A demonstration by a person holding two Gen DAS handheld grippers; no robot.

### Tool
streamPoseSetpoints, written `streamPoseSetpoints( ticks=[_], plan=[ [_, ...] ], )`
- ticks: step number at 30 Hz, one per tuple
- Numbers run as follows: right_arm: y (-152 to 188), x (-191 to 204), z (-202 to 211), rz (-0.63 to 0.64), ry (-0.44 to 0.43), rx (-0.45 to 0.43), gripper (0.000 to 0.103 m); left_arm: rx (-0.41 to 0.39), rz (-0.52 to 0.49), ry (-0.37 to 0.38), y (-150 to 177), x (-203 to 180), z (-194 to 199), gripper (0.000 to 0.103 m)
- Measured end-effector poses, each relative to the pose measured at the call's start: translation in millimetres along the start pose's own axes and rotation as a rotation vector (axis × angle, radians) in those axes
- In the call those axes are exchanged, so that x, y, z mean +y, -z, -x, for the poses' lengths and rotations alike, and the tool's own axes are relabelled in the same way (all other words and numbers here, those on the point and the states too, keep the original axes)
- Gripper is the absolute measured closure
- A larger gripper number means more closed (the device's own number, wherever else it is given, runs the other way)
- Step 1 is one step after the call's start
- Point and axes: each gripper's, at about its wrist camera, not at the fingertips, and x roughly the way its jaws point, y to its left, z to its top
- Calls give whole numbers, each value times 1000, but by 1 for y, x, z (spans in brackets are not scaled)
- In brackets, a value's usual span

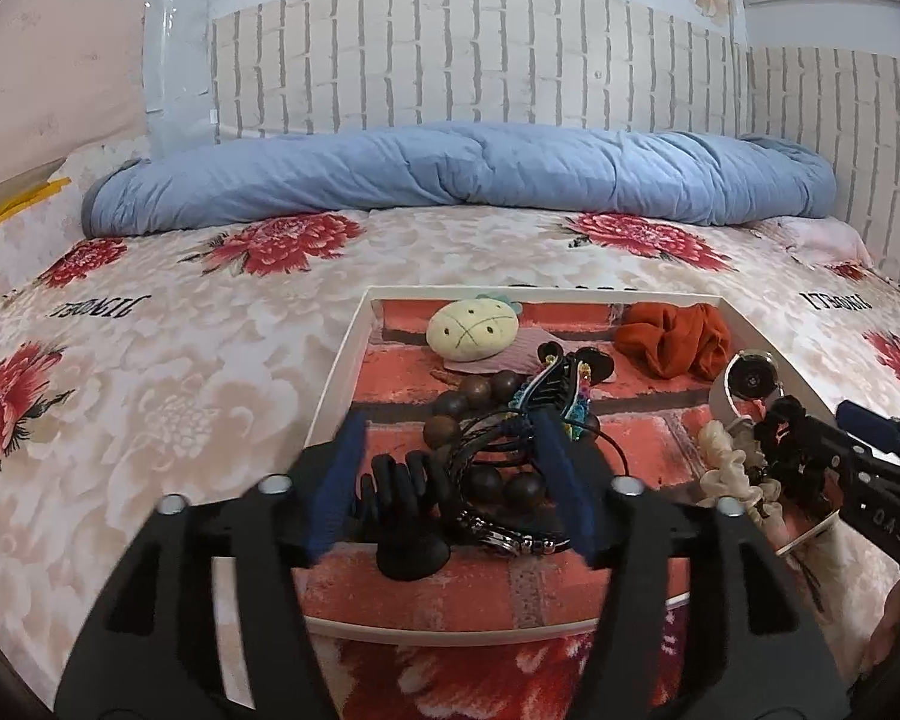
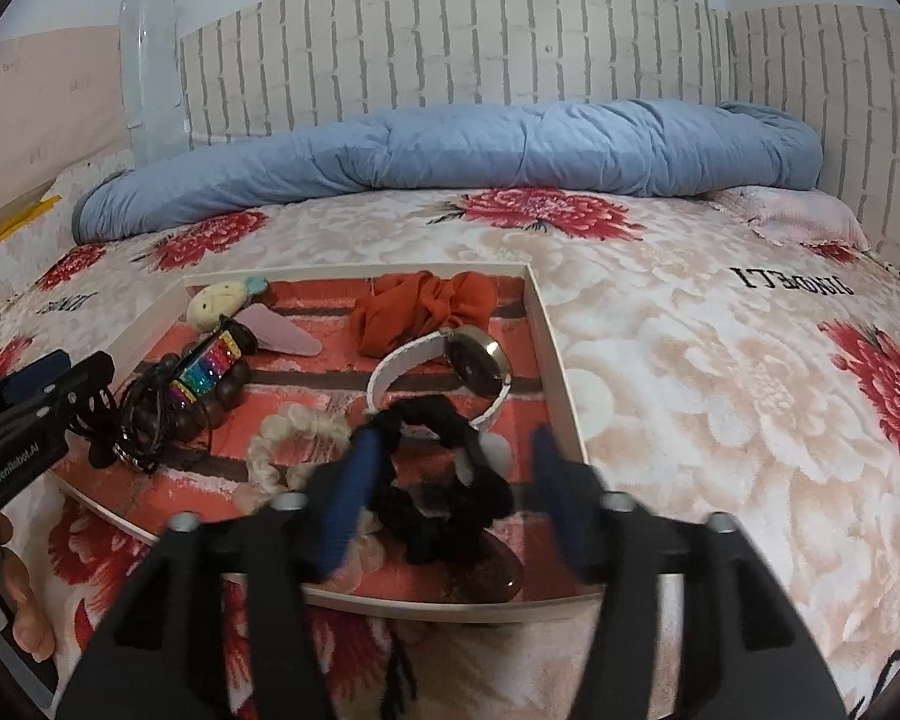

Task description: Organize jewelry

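A white-rimmed tray with a red brick-pattern lining lies on the bed. My left gripper is open over its near left part. Between its blue pads stand a black hand-shaped stand, a wooden bead bracelet and black cord bracelets; neither pad presses on them. My right gripper is open, with a black scrunchie lying between its fingers, close to the left pad. A cream scrunchie, a white-strapped watch, an orange scrunchie and a rainbow clip also lie in the tray.
A plush pineapple clip and a pink hair clip sit at the tray's far side. A rolled blue duvet lies along the brick-pattern wall. The floral bedspread surrounds the tray. A person's fingers show at the lower left.
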Motion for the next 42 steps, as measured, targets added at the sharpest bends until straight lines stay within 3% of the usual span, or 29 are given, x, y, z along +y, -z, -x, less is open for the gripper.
streamPoseSetpoints(
  ticks=[5, 7, 13, 20, 28, 35, 42],
  plan=[
    [-1, -1, 4, -2, 3, -21, 29, -27, -11, -22, 0, -2, 8, 21],
    [-1, -3, 7, -11, 7, -34, 18, -45, -7, -22, 1, 0, 14, 9],
    [2, -8, 19, -29, 14, -80, 4, -88, -21, -38, 5, -2, 32, 5],
    [8, -15, 57, -69, 28, -126, 4, -109, -13, -59, 10, -2, 74, 5],
    [23, 2, 145, -17, 31, -164, 4, -174, -1, -68, 16, 4, 172, 5],
    [62, 13, 221, 11, 17, -186, 4, -189, -67, -59, 54, 3, 242, 5],
    [102, 14, 263, 6, 12, -217, 4, -201, -16, -37, 95, 8, 280, 5]
  ],
)
